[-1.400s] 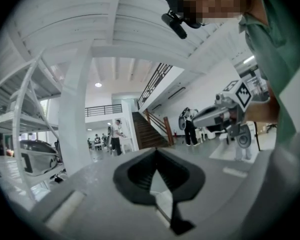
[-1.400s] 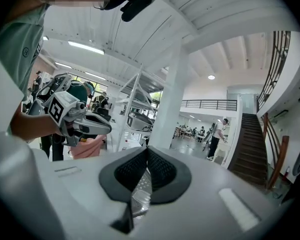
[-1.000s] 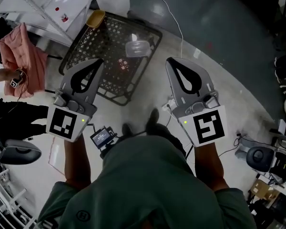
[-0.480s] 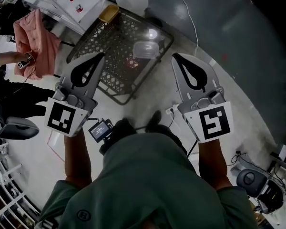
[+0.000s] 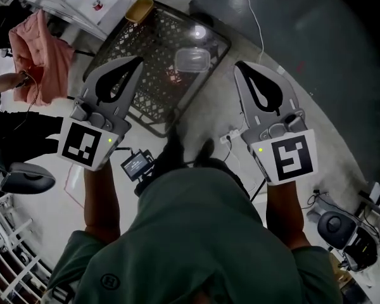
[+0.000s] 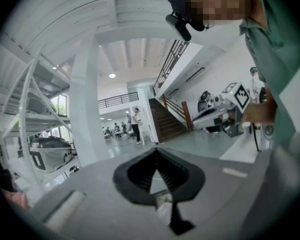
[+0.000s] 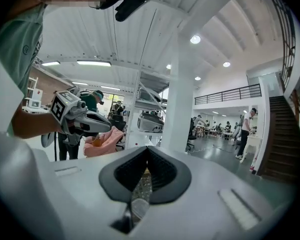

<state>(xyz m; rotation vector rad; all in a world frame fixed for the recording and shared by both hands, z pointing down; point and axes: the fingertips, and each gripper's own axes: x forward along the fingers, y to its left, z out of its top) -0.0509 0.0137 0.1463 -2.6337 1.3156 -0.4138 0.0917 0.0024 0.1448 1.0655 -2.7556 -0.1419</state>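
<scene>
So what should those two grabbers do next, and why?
Probably open the right gripper and lower it toward the clear container in the black basket. Both it and the left gripper are shut on nothing and hang above the basket, touching nothing. The container lies between their tips.

The left gripper (image 5: 134, 64) covers the near left corner of the black mesh basket (image 5: 153, 40), and the person's torso (image 5: 190, 233) hides most of both shoes (image 5: 175, 152). A reddish thing (image 5: 173, 76) inside the basket is too blurred to name. Distant people (image 6: 136, 126) are too small to make out.
</scene>
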